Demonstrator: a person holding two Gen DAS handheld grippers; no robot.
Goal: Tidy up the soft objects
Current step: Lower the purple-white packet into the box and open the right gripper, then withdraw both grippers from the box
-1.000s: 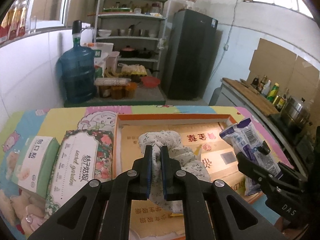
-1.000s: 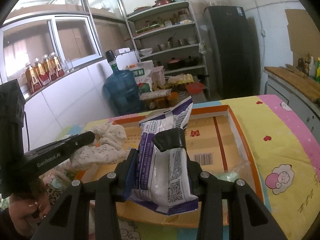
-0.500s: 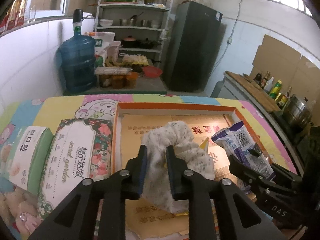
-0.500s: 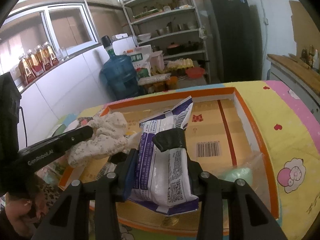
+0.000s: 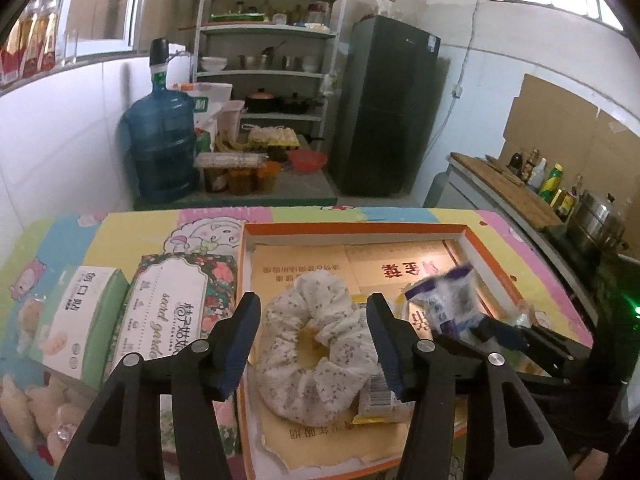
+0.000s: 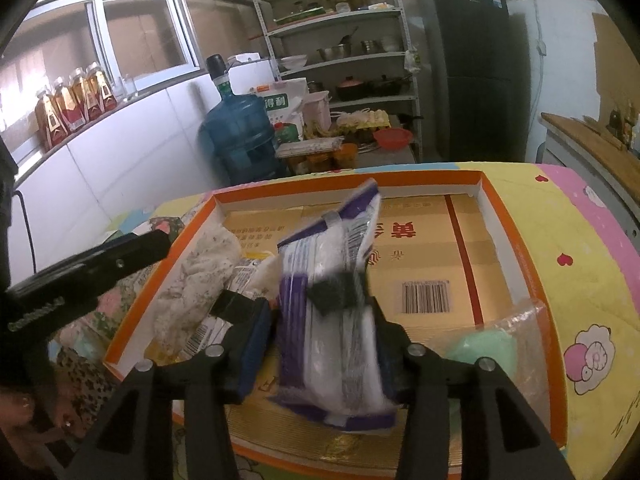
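Note:
A white floral scrunchie [image 5: 316, 344] lies in the orange-rimmed cardboard box [image 5: 352, 230], partly on a yellow packet [image 5: 380, 400]. My left gripper [image 5: 314, 340] is open, its fingers on either side of the scrunchie and not holding it. The scrunchie also shows in the right wrist view [image 6: 200, 276]. A purple and white plastic pack [image 6: 332, 312] stands between the fingers of my right gripper [image 6: 320, 344], which has opened; the pack looks blurred and loose, low over the box floor. The box rim shows in the right wrist view [image 6: 348, 184] too.
Two tissue packs, one floral [image 5: 180, 308] and one green [image 5: 80, 316], lie left of the box on the patterned tablecloth. A clear bag with a green soft thing [image 6: 488, 348] sits in the box's near right corner. A blue water jug [image 5: 162, 148], shelves and a fridge stand behind.
My left gripper has opened and let the scrunchie drop into the box. My right gripper has opened around the purple pack, which has sunk lower into the box.

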